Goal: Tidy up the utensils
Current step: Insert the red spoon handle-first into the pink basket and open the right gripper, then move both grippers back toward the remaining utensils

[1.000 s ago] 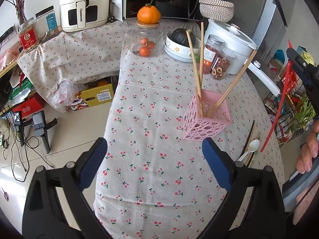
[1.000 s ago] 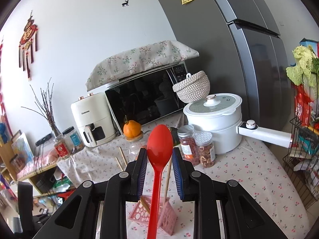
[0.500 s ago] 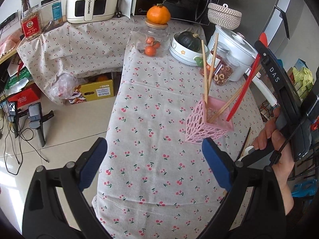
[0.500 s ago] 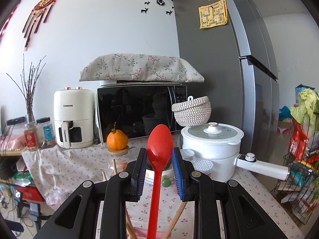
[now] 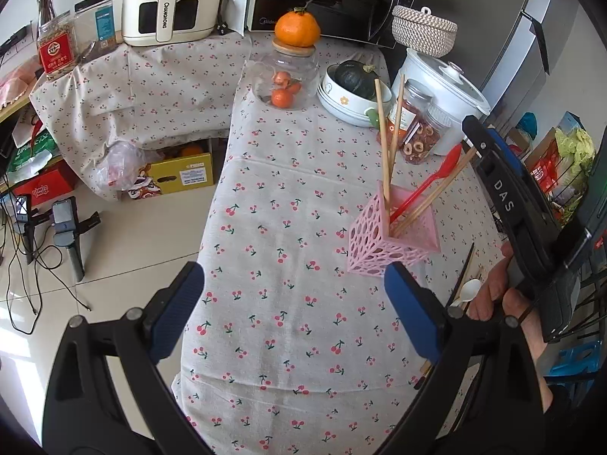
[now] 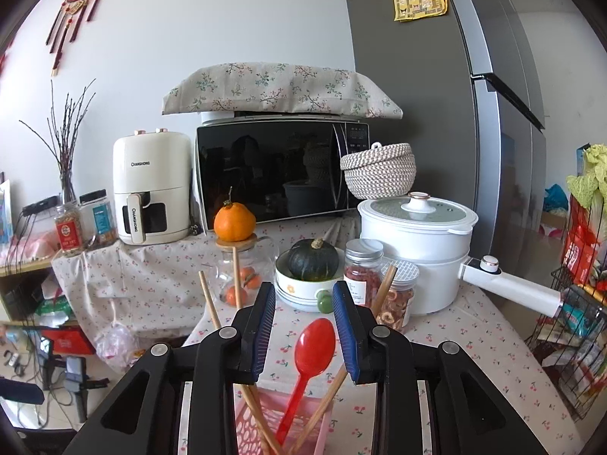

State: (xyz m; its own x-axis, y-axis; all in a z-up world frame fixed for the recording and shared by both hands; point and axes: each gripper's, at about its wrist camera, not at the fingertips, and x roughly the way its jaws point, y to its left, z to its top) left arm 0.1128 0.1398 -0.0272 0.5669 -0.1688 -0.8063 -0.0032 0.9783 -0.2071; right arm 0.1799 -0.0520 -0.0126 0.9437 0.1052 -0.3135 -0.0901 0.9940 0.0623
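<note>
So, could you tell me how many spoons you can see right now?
2: a red spoon stands in the pink holder; a white spoon lies on the table beside it, partly hidden.

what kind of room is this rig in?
Most likely a home kitchen or dining corner. A microwave and an air fryer stand at the back, a tall fridge is at the right, and a cherry-print tablecloth carries food jars and a pink utensil holder.
</note>
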